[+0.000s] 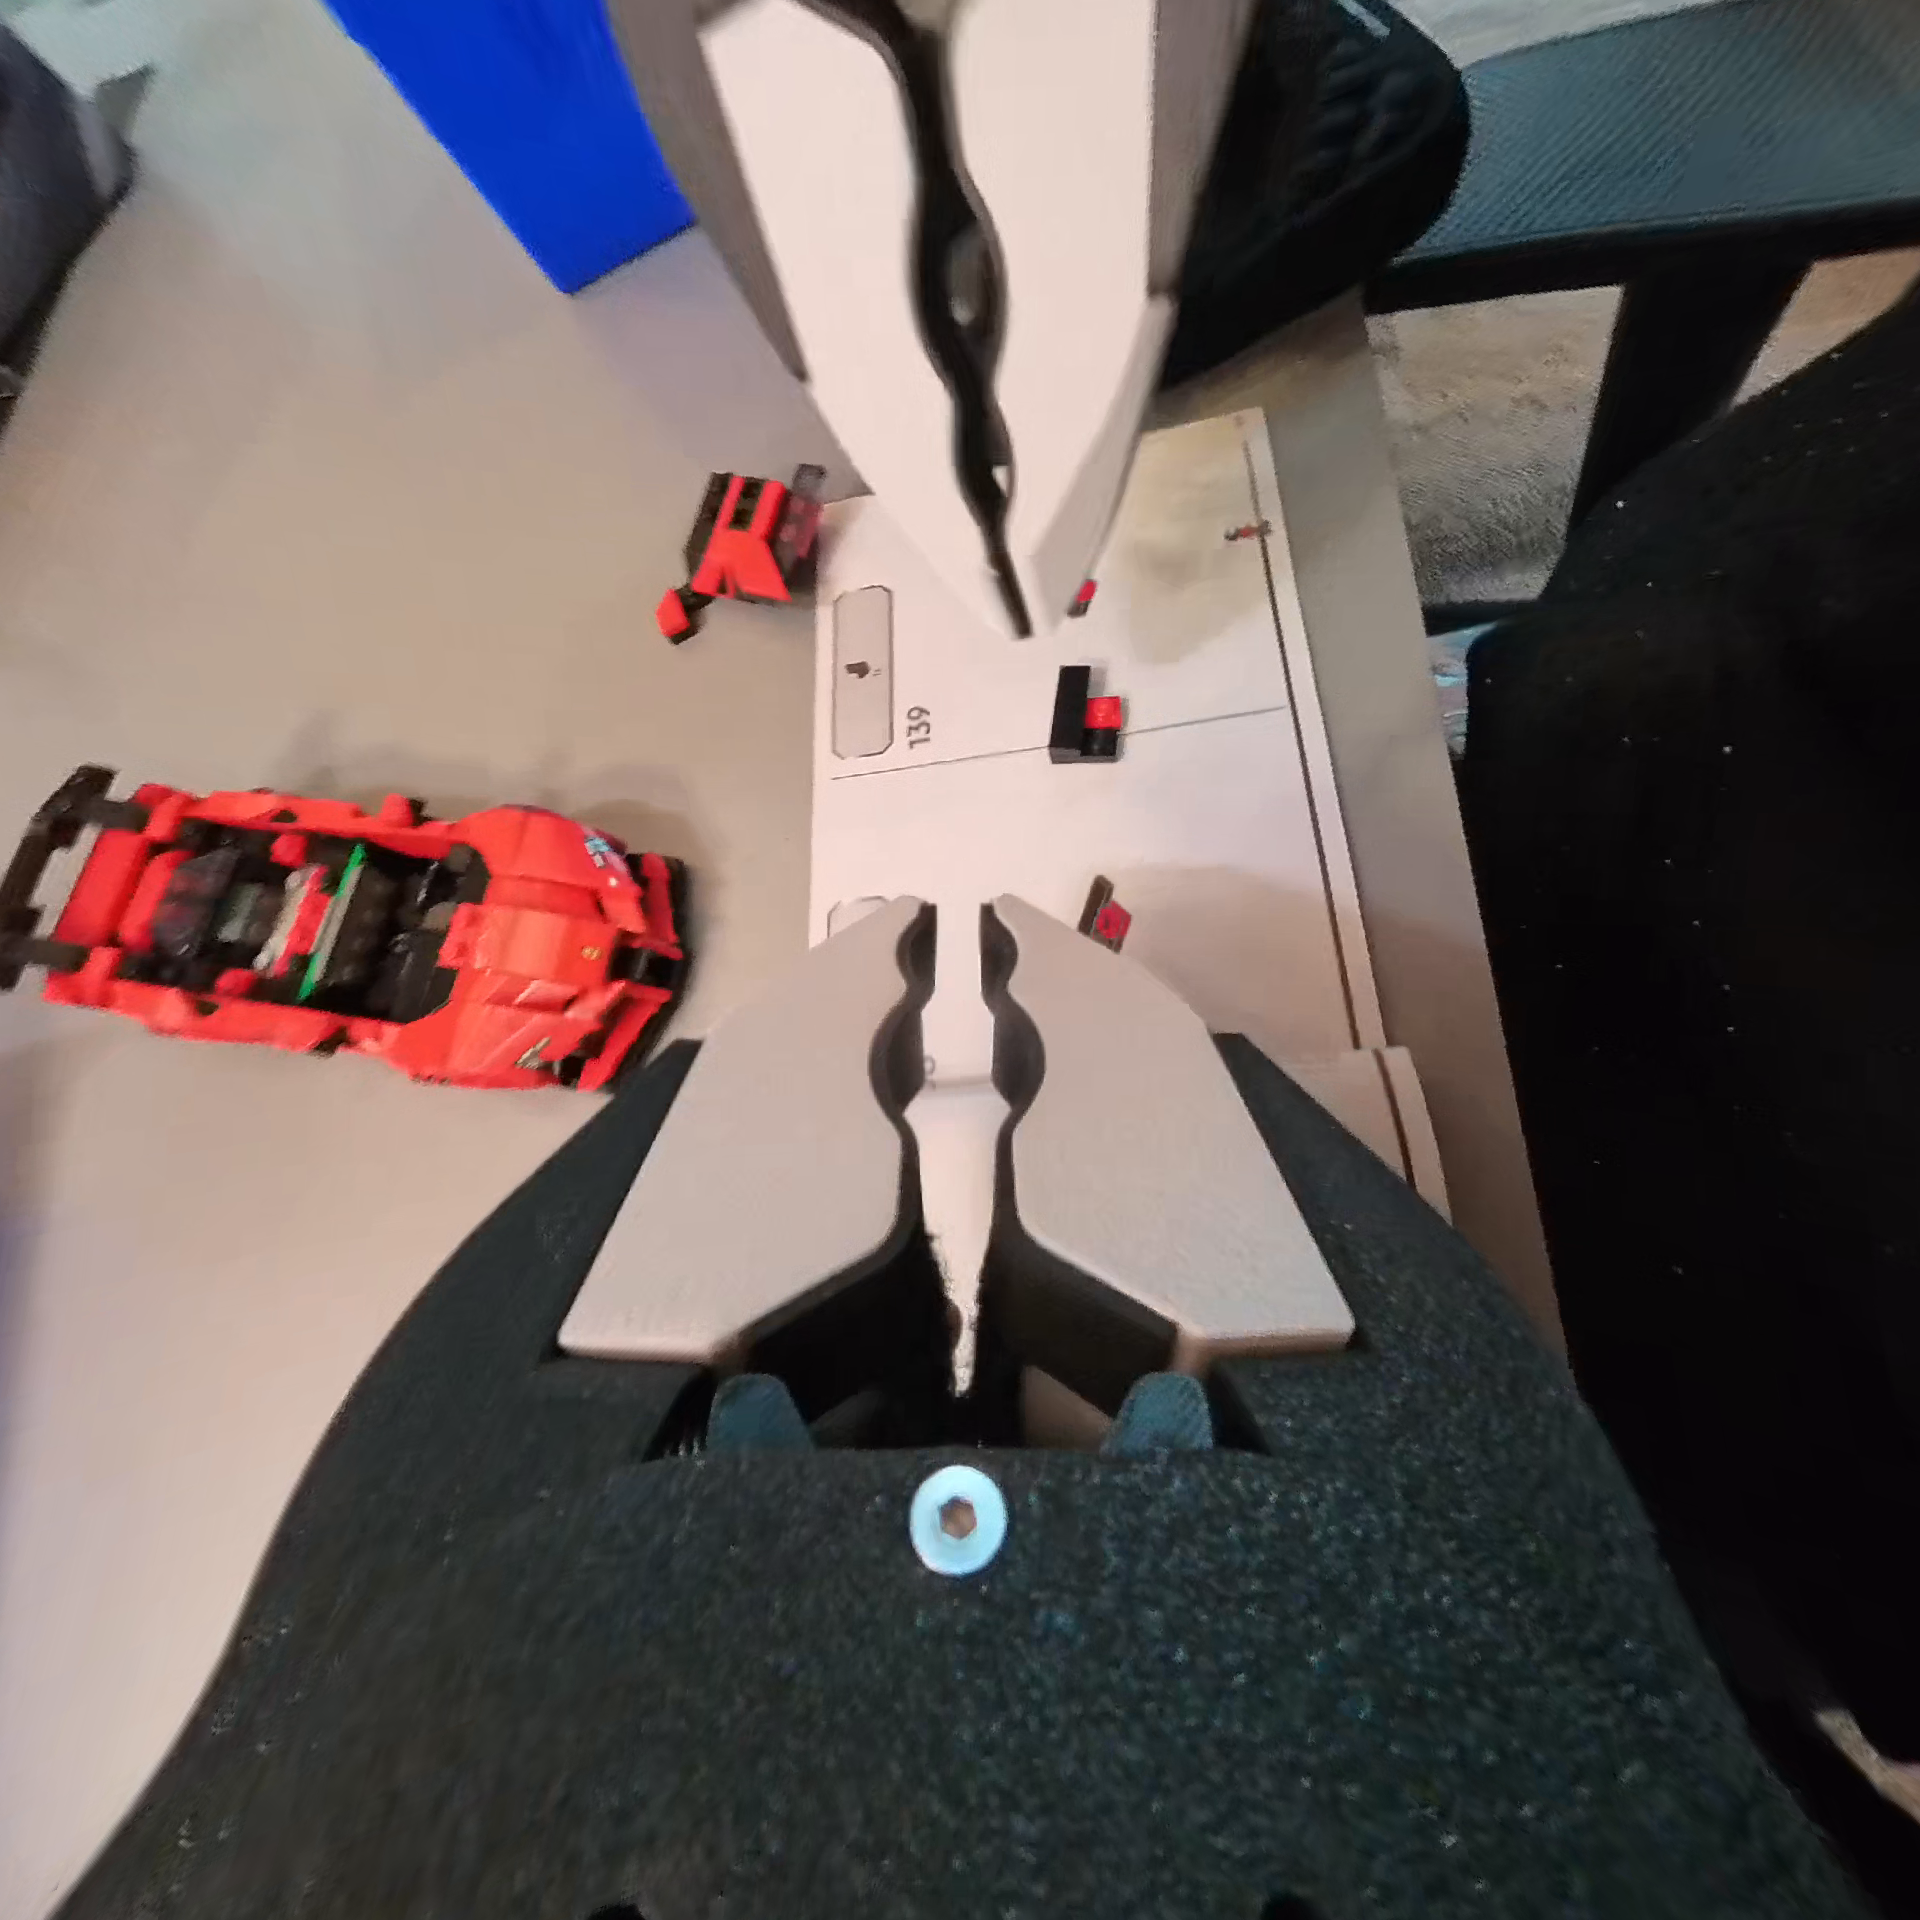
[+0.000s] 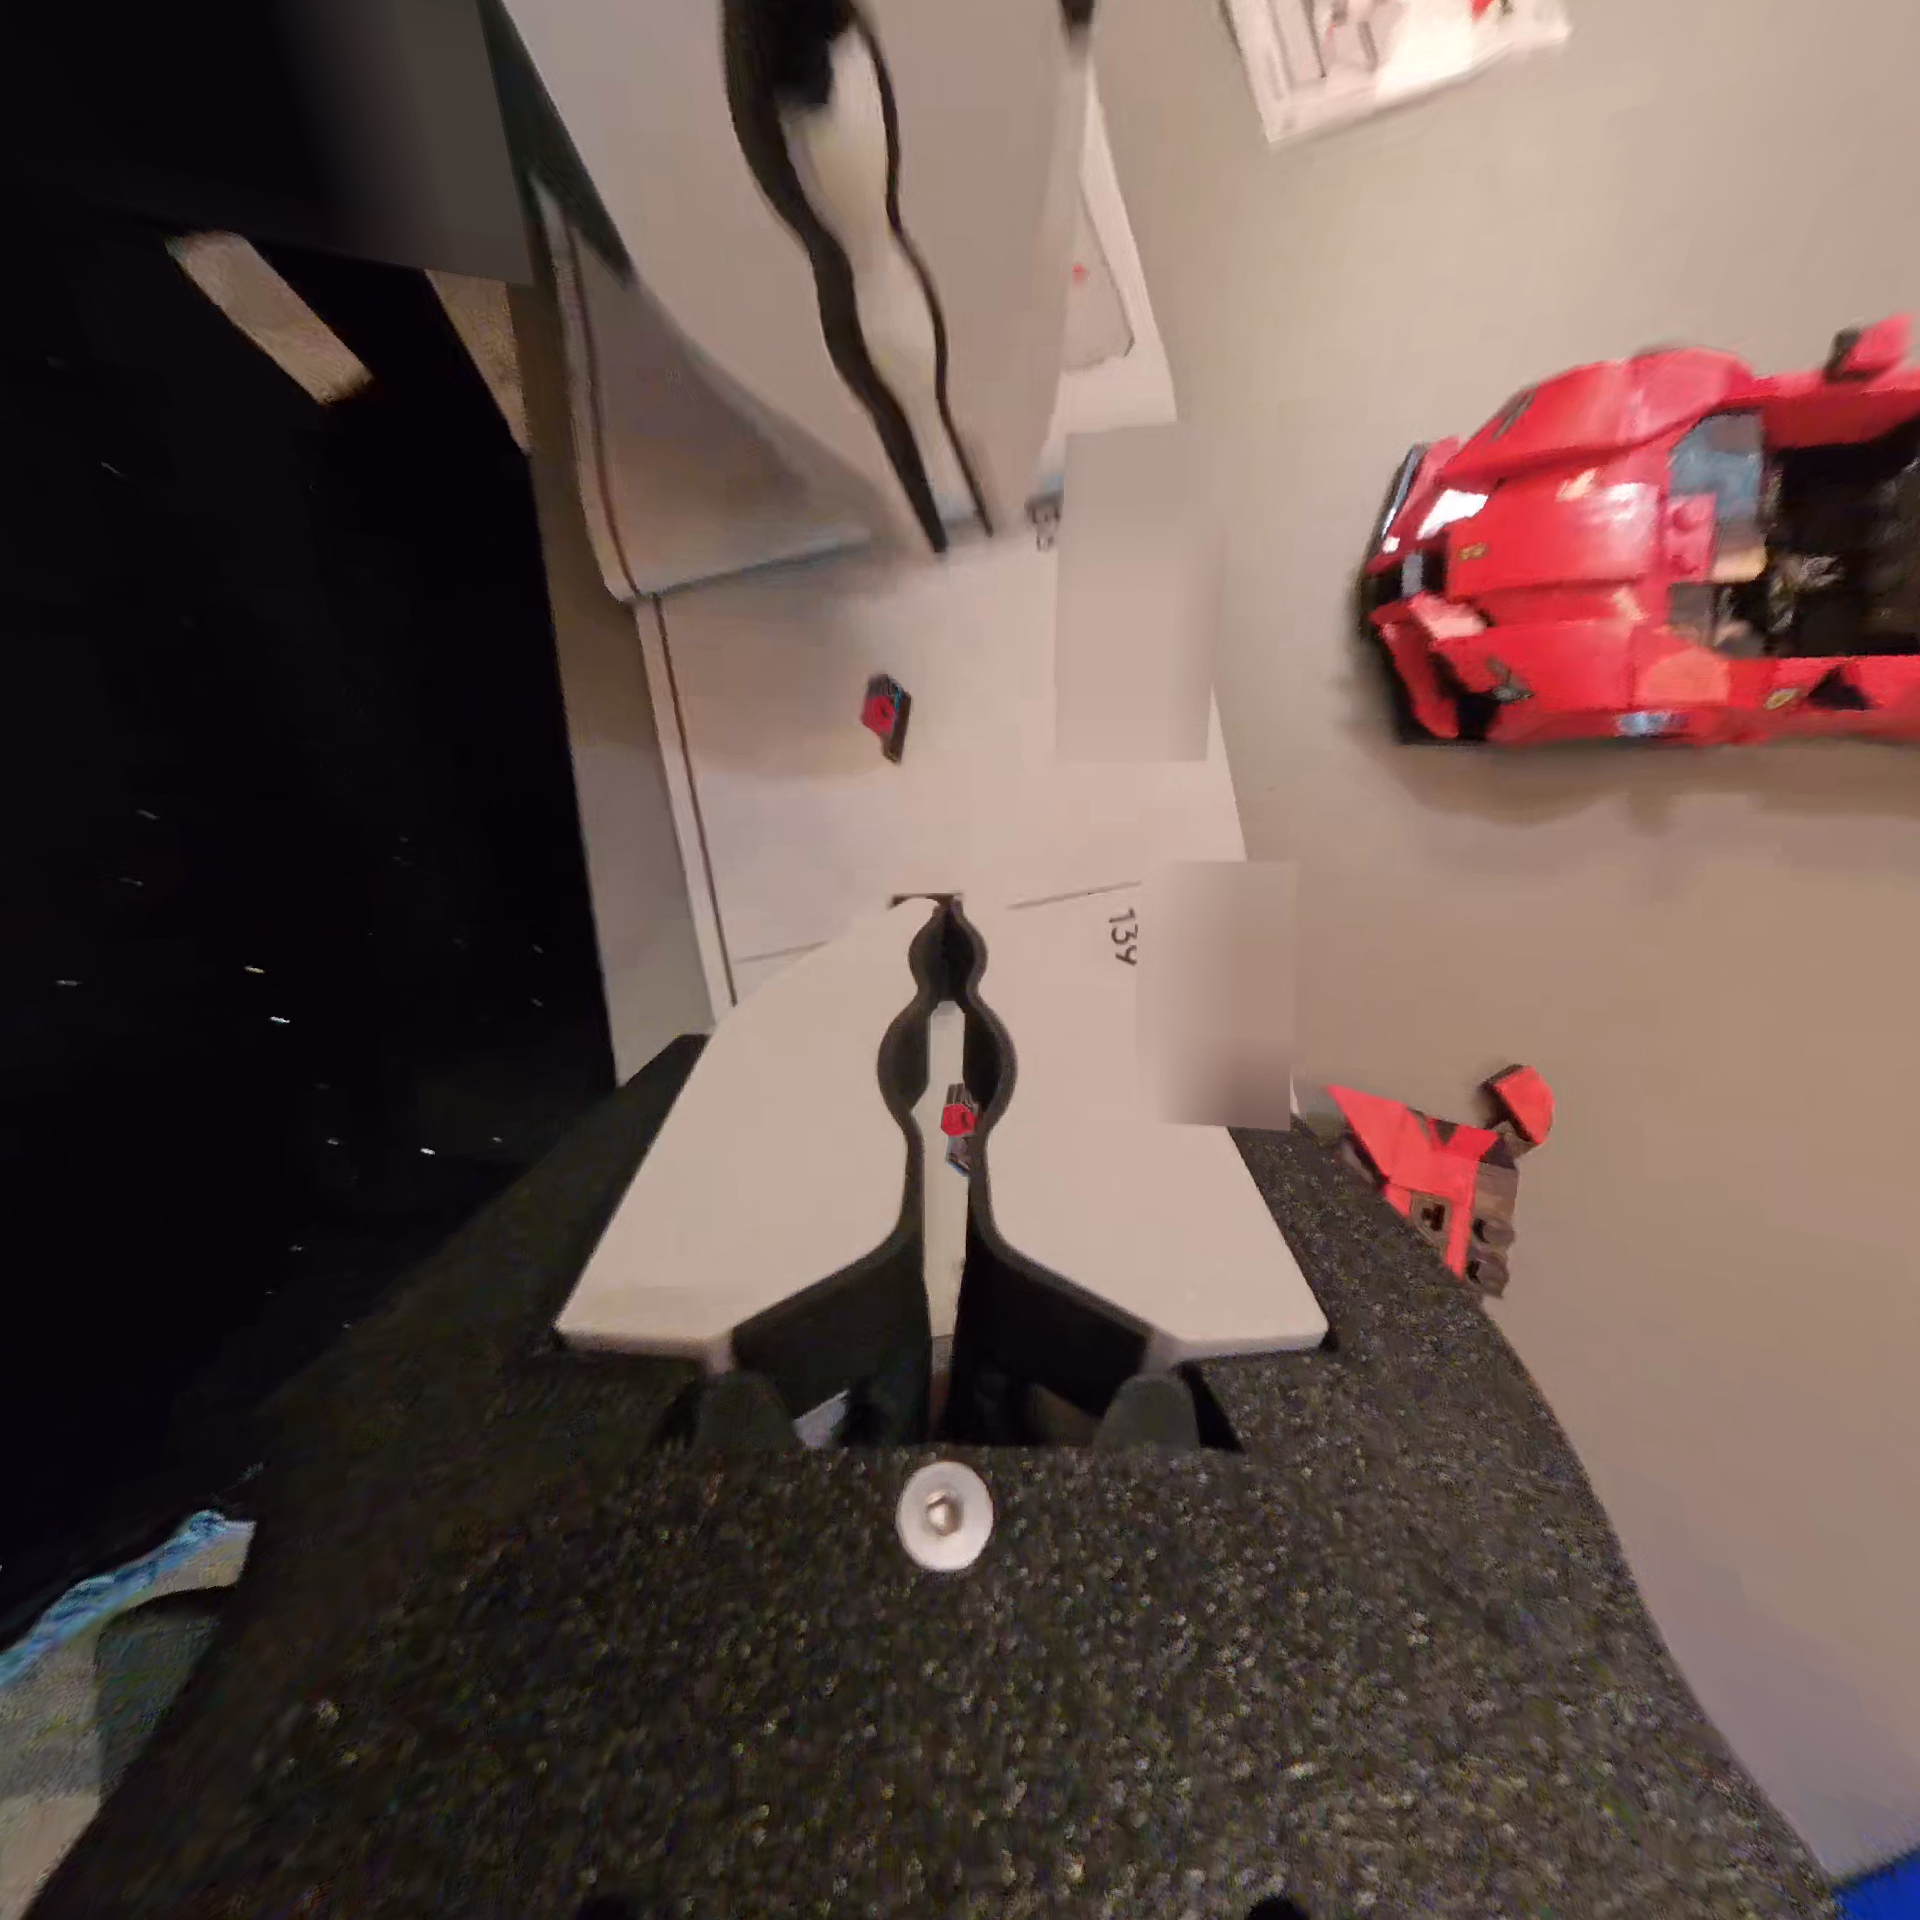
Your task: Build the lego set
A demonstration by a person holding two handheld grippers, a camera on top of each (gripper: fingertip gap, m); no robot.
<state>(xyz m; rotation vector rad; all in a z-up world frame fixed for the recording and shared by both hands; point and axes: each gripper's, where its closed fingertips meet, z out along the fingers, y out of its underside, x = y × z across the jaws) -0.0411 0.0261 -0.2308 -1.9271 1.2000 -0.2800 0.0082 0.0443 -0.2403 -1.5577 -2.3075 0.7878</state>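
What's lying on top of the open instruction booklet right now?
On the instruction booklet: a black-and-red piece and a smaller one. A third is mostly hidden behind the right gripper.

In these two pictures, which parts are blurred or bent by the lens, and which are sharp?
Left wrist view: the far white right gripper is smeared by motion; the red brick car is fairly sharp; the wide lens bends the grey table's edge. Right wrist view: the left gripper is streaked; the car is soft; flat grey patches cover the white instruction booklet.
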